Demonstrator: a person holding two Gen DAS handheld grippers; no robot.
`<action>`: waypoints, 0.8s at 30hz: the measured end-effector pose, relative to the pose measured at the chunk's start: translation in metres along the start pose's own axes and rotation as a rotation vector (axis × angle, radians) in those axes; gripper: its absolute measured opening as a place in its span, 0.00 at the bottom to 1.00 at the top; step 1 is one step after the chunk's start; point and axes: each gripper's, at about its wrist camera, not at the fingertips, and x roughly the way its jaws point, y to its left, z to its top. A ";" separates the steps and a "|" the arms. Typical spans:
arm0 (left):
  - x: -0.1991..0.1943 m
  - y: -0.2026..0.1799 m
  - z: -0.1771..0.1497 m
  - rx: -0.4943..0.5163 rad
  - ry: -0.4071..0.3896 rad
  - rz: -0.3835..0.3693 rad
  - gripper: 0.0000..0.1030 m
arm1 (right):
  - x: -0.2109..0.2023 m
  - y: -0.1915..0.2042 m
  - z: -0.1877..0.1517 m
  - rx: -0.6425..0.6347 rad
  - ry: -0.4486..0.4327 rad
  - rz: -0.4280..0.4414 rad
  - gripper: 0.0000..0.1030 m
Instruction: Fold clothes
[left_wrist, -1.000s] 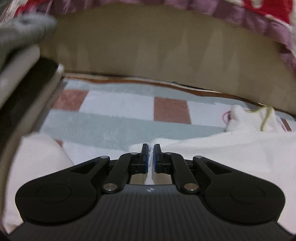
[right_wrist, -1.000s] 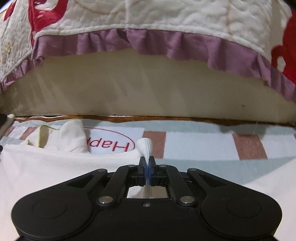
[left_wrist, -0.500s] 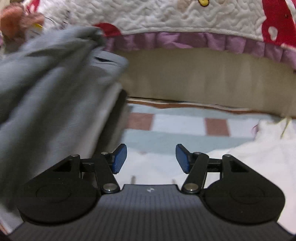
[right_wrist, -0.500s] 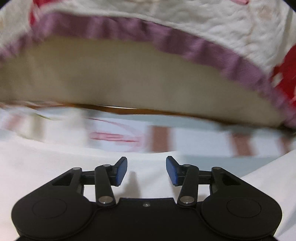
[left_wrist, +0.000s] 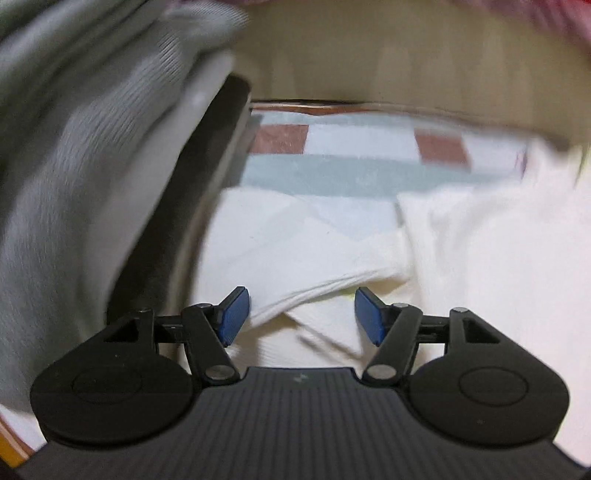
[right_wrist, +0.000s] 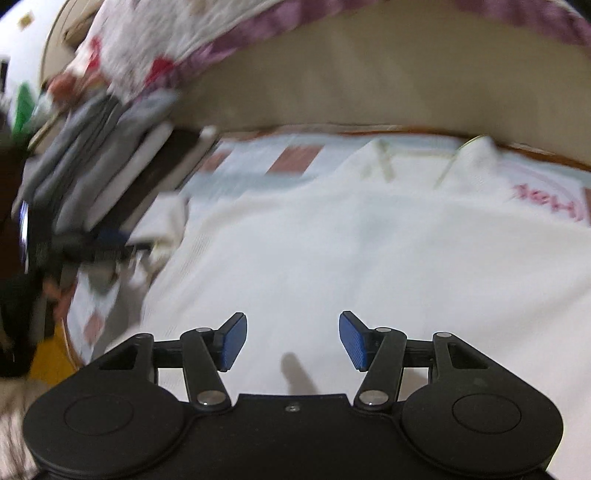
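A white garment (left_wrist: 480, 258) lies spread on the checked mat (left_wrist: 332, 162), with a folded sleeve (left_wrist: 314, 266) crossing its left part. My left gripper (left_wrist: 301, 315) hovers over that sleeve. Its jaws are opening and the blue pads (left_wrist: 234, 314) press on nothing. The right wrist view shows the white garment (right_wrist: 332, 240) filling the middle. My right gripper (right_wrist: 291, 345) hangs above the cloth. Its jaws are opening too, with only flat fabric beneath the gap. The picture is blurred by motion.
A stack of folded grey clothes (left_wrist: 74, 147) stands close on the left, also the grey stack (right_wrist: 92, 158) in the right wrist view. The beige bed side (right_wrist: 369, 92) and a quilt with a purple frill (right_wrist: 258, 26) close off the back. Red lettering (right_wrist: 546, 201) marks the mat at far right.
Both grippers were shut on pinches of the white cloth, then let go and opened wide. The right one swung left over the garment. The left one drew back from the bed side.
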 end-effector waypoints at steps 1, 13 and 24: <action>-0.003 0.010 0.001 -0.095 0.001 -0.071 0.61 | 0.004 0.006 -0.005 -0.020 0.012 -0.002 0.59; 0.038 -0.030 0.004 -0.168 0.034 0.009 0.85 | 0.016 0.049 -0.022 -0.330 -0.021 -0.079 0.59; -0.049 -0.005 0.009 -0.315 -0.235 -0.203 0.05 | 0.012 0.055 -0.039 -0.382 -0.055 -0.106 0.59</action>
